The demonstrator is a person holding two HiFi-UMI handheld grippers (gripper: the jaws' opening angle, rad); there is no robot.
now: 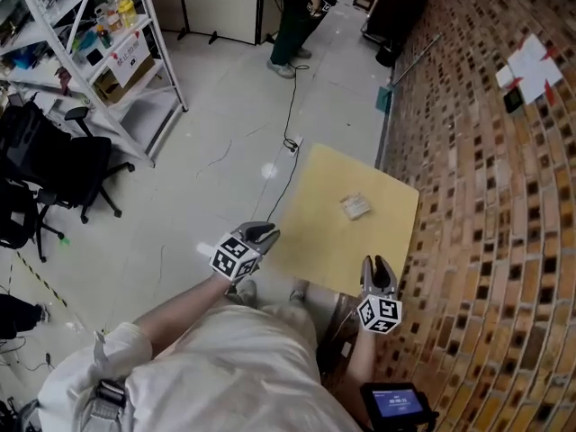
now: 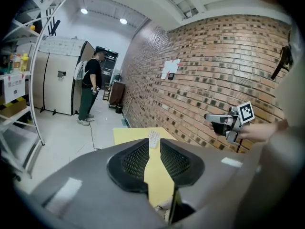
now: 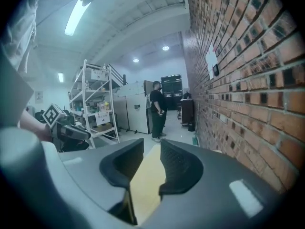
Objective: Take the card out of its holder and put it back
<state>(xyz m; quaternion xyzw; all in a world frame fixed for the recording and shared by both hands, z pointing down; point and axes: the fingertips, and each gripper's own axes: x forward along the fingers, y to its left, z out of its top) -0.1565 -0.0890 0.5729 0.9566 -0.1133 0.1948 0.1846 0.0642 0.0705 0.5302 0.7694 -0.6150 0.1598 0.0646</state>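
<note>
A small clear holder with a pale card in it (image 1: 355,206) lies flat on the square yellow table (image 1: 324,241), a little right of its middle. In the left gripper view the same holder (image 2: 153,138) shows just beyond the jaw tips. My left gripper (image 1: 263,235) hovers at the table's near left corner, open, nothing between its pads (image 2: 152,147). My right gripper (image 1: 378,270) is at the near right edge, also open and empty (image 3: 151,151). Both sit short of the holder. The right gripper view shows only table surface between the jaws, not the holder.
A brick wall (image 1: 486,151) runs along the table's right side. A person (image 1: 301,7) stands at the far end of the room. A white shelf rack (image 1: 99,43) and black office chairs (image 1: 54,174) stand left; a cable (image 1: 290,142) trails over the floor.
</note>
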